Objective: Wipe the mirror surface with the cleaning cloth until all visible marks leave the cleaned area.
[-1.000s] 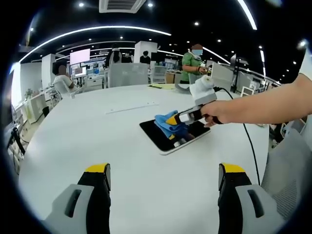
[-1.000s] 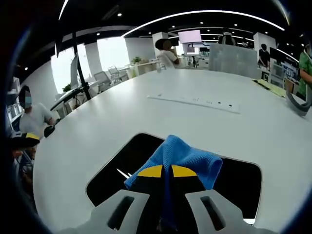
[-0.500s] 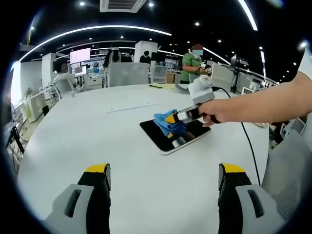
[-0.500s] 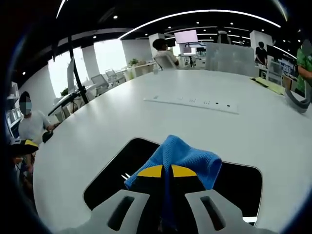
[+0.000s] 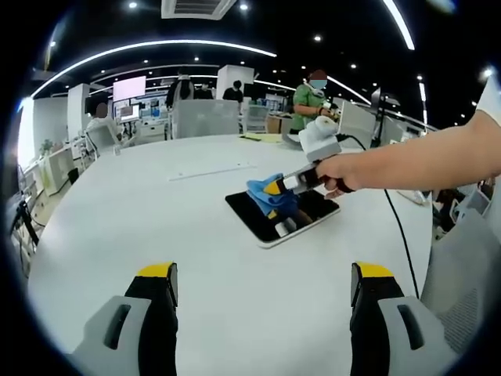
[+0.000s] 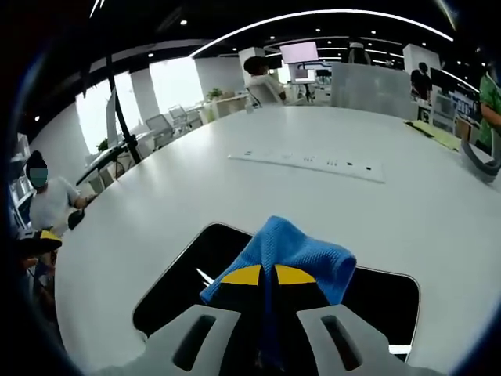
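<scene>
The right gripper [image 6: 267, 276] clamps the blue cleaning cloth [image 6: 293, 252] on the mirror [image 5: 282, 216]. The left gripper [image 5: 264, 274], jaws wide, hovers above the counter [image 5: 156, 227] near the mirror.

Ceiling strip lights and spot lamps give bright, even light from above. The white table [image 5: 117, 235] shows only soft shadows. The mirror [image 6: 376, 301] reflects the dark ceiling. Fisheye distortion bends edges; distant background is slightly soft.

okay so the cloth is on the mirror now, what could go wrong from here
The mirror lies loose on the smooth white table with the left gripper well back from it, so wiping could slide it. The blue cloth is only pinched in the right gripper and might slip free.
</scene>
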Tool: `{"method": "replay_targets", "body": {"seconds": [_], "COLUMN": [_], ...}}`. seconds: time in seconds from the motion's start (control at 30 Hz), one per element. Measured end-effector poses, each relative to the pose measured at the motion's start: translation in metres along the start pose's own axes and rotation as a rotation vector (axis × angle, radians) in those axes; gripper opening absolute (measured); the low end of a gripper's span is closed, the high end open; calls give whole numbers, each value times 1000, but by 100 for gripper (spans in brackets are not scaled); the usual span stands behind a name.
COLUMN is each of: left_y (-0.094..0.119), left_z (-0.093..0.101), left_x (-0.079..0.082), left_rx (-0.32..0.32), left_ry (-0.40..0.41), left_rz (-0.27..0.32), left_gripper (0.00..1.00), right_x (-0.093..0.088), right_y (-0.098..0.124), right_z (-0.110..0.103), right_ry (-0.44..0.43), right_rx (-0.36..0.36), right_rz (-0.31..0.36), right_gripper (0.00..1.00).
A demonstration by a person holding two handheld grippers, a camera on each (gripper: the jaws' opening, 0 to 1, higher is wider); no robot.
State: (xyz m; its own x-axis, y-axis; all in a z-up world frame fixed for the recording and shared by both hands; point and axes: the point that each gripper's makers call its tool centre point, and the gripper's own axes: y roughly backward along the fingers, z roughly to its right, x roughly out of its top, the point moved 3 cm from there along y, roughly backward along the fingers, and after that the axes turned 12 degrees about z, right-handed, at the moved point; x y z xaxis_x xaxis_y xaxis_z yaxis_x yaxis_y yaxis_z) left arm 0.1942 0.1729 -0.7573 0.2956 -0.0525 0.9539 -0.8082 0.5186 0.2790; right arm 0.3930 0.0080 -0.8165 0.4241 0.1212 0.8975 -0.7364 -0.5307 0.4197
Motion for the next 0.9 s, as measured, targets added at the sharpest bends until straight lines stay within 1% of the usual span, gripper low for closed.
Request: {"method": "replay_targets", "body": {"seconds": [0.17,0.43,0.7,0.77,0.9], "left_y": [1,3,1,1,2], "left_z": [1,-1,-3,-3,-4], "left_x": [-1,-2,-2,-2,-2], "left_rx": [-1,5,4,3,4], "left_ry": [1,8,8,9,12], "left_rz": [-1,2,4,4,3], "left_gripper": [92,92,92,92,92], "right_x": [1,2,4,4,5], "right_y": [4,5,-1,-7,-11], "right_z": [-6,-7,-7,-4,-7], "right_ry": [3,7,9,11,12], "right_rx": [0,-4,-5,-2,3], "right_rz": [1,0,-2,-2,-4], "right_gripper": [0,0,0,0,0]}}
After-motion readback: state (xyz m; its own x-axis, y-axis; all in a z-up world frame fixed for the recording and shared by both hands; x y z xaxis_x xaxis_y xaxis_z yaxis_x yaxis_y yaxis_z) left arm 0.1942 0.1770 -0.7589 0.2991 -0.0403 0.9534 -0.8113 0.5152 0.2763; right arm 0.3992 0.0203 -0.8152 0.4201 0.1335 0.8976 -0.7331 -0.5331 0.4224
